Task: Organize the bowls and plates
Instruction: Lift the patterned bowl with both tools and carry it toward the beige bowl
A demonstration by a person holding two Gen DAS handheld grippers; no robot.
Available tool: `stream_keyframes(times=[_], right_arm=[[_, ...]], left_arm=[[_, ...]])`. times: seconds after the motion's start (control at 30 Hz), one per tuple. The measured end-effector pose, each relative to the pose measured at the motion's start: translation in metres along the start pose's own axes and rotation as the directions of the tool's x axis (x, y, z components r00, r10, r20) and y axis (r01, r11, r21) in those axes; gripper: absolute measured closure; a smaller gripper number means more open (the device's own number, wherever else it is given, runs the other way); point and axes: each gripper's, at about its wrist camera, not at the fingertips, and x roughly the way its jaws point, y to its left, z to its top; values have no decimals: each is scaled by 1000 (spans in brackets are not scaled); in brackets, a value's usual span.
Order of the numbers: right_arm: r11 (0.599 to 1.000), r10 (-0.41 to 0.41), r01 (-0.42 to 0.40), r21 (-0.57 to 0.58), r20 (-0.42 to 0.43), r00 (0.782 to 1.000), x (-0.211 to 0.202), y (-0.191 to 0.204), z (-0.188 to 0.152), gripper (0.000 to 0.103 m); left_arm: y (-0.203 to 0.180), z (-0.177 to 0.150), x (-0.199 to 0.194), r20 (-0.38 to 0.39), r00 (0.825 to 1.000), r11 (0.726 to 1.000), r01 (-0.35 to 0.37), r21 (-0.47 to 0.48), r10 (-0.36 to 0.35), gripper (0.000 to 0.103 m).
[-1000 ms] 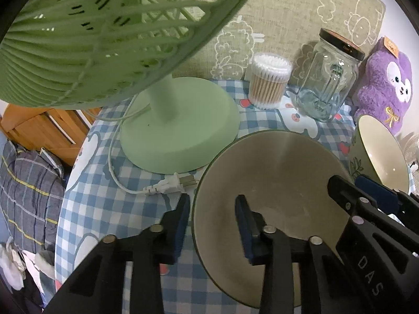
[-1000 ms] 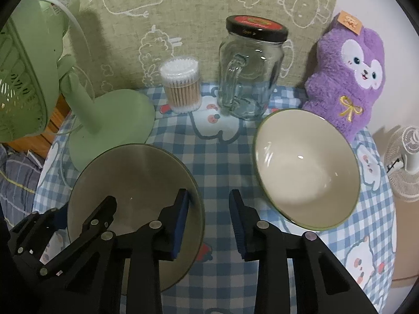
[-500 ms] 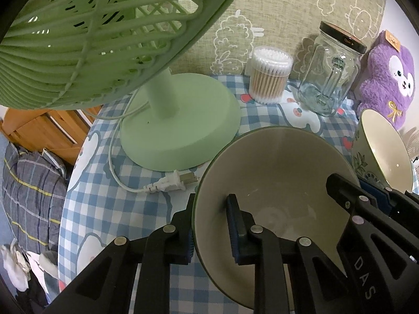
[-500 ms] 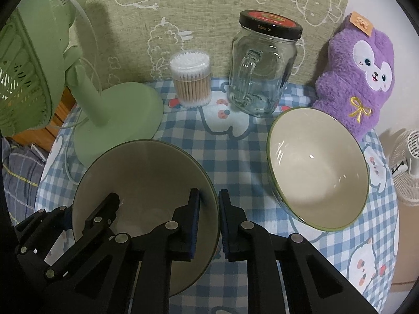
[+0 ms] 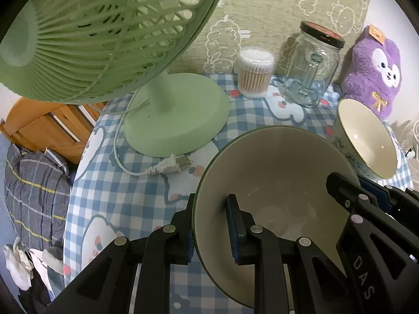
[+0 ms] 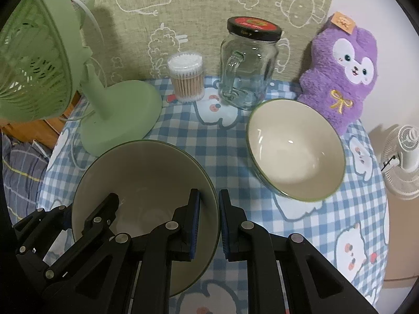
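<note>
Ceramic near bowl (image 6: pixel 146 183) with a dark green rim, held at both sides over the checked cloth (image 6: pixel 230 141). At its left rim the left gripper (image 5: pixel 210 231) is clamped on the wall, one pad (image 5: pixel 233 230) inside and the other outside; at its right rim the right gripper (image 6: pixel 209 226) pinches the wall the same way. To the right, a second bowl (image 6: pixel 296 149) of like form sits alone on the cloth, just in front of the jar (image 6: pixel 247 68) and beside the plush toy (image 6: pixel 340 78), well clear of the first. Progress, as judged: early. Grasp made; bowls not yet nested; the held bowl remains to be carried right and set into the other. No plates appear in either view.
</note>
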Motion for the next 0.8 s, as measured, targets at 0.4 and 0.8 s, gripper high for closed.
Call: stream_keyframes(times=[0.4,0.8], right_arm=[[1000,-5,5,1,20,1000,-37,-15,-23,86],[1000,-6,6,-6,58,998,-89,-23,-42,86]], left_arm=[[-11,-18,-35,21,1000,1000,7,-10,-7,84],[-20,-37,-81,75,997,999,15,-32,-13,84]])
